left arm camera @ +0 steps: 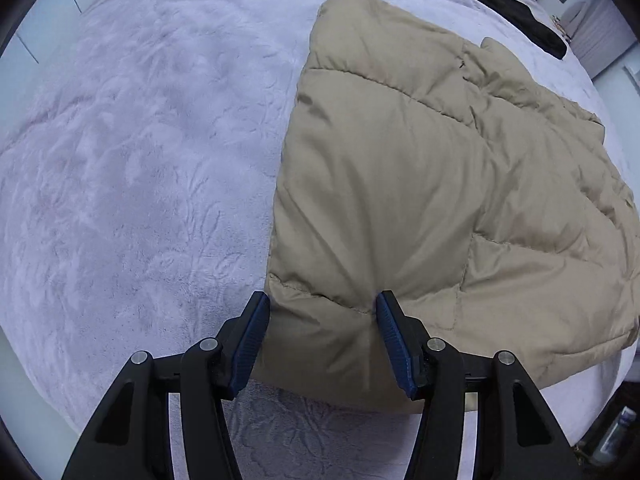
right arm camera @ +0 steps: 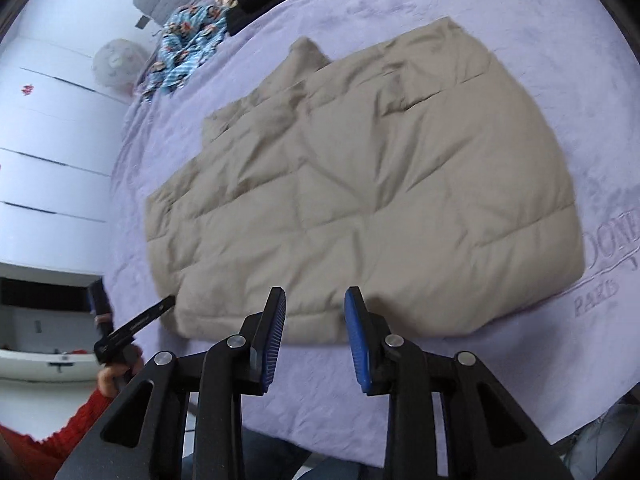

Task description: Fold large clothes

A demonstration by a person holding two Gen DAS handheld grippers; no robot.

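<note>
Jacket (left arm camera: 440, 184) runs off right edge in left-wrist view. Right-wrist view motion-blurred; blanket lettering (right arm camera: 616, 248) cut by edge, unreadable. Sleeve (right arm camera: 60, 428) cropped bottom-left.
</note>
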